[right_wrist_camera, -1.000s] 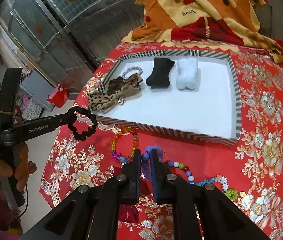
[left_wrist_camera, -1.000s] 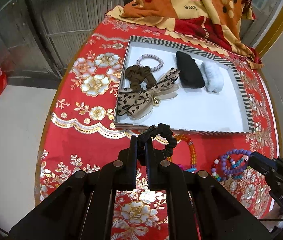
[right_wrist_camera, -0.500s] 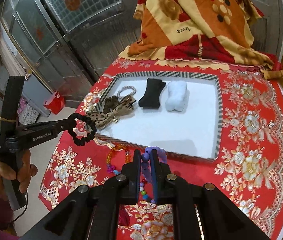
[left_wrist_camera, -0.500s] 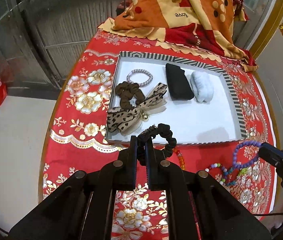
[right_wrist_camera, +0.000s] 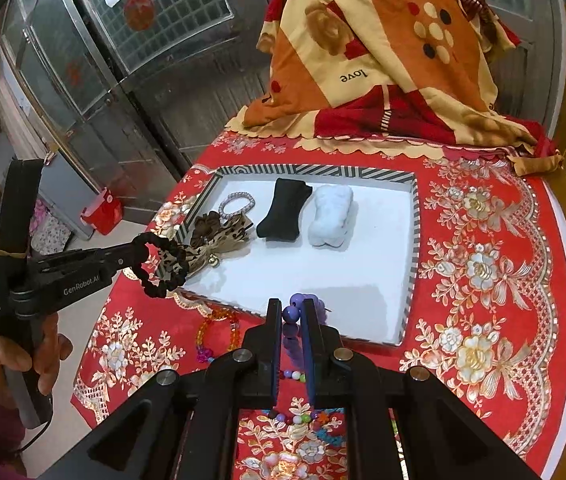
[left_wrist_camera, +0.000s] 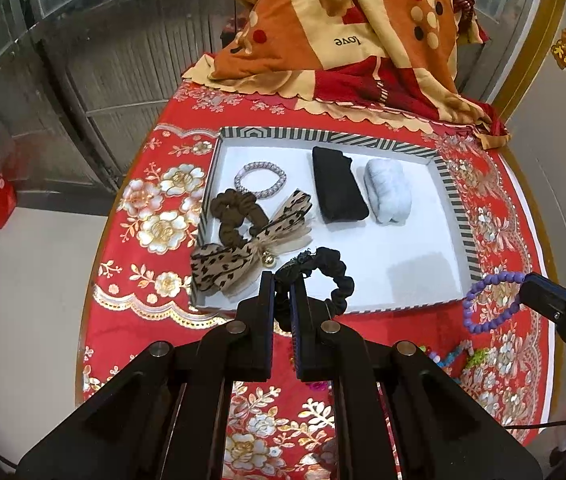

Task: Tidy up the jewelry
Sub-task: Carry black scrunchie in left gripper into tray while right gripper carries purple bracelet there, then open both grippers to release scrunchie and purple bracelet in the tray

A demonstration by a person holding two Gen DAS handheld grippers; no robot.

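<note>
A white tray with a striped rim (left_wrist_camera: 449, 184) (right_wrist_camera: 413, 216) lies on the red floral tablecloth. In it are a pearl bracelet (left_wrist_camera: 260, 179), a brown scrunchie (left_wrist_camera: 235, 212), a leopard bow (left_wrist_camera: 251, 250), a black pad (left_wrist_camera: 337, 190) and a white pad (left_wrist_camera: 387, 192). My left gripper (left_wrist_camera: 282, 282) (right_wrist_camera: 133, 254) is shut on a black scrunchie (left_wrist_camera: 333, 276) (right_wrist_camera: 163, 264), held above the tray's near left corner. My right gripper (right_wrist_camera: 291, 312) (left_wrist_camera: 523, 286) is shut on a purple bead bracelet (right_wrist_camera: 301, 304) (left_wrist_camera: 489, 302), lifted just outside the tray's near right corner.
Loose bead bracelets, orange (right_wrist_camera: 219, 328) and multicoloured (right_wrist_camera: 303, 420) (left_wrist_camera: 455, 356), lie on the cloth in front of the tray. A folded orange and red blanket (left_wrist_camera: 347, 36) is heaped at the table's far end. A person's hand (right_wrist_camera: 15, 356) grips the left tool's handle.
Both grippers have risen and moved toward the tray with their loads. The purple bracelet has come up off the cloth, and the black scrunchie now hangs over the tray's near edge.
</note>
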